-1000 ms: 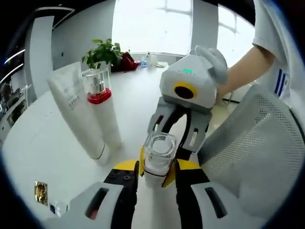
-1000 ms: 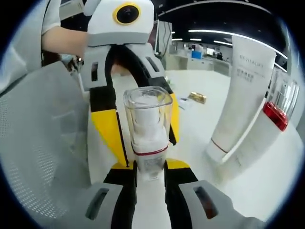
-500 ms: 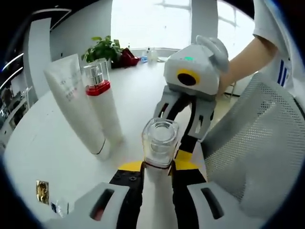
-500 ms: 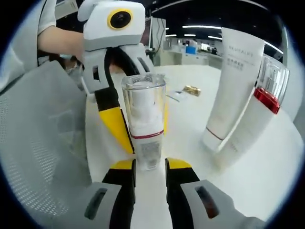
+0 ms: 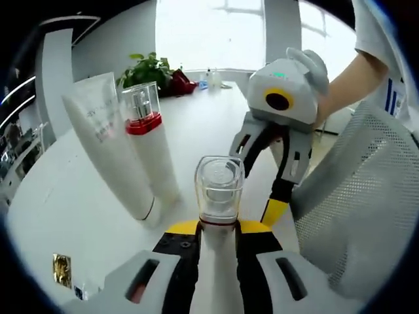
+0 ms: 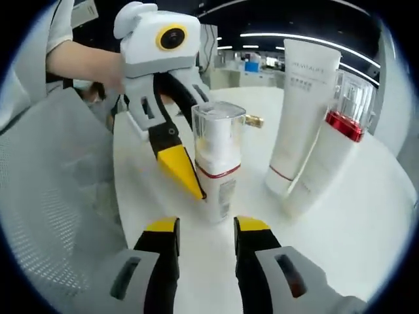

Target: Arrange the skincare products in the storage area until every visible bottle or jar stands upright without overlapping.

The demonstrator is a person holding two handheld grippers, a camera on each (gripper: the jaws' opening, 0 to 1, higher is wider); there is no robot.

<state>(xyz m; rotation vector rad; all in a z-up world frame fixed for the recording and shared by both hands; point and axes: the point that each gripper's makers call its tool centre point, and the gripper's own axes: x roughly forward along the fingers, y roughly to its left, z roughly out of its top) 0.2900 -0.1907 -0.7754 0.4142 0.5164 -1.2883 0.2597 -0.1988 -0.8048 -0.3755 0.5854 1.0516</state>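
1. On the white table, in the right gripper view, the right gripper has let go of the pump bottle. Half a second ago its yellow-tipped jaws were closed against the bottle's base; now they are spread and pulled back, with a gap on each side.
2. The pump bottle with its clear cap and red band stands upright on the table, just beyond the right gripper's jaws.
3. In the left gripper view, the left gripper is still clamped on the pump bottle, low on its body.
4. Far right of the bottle in the right gripper view, a white tube stands upright, touching a red-collared bottle that leans against it.
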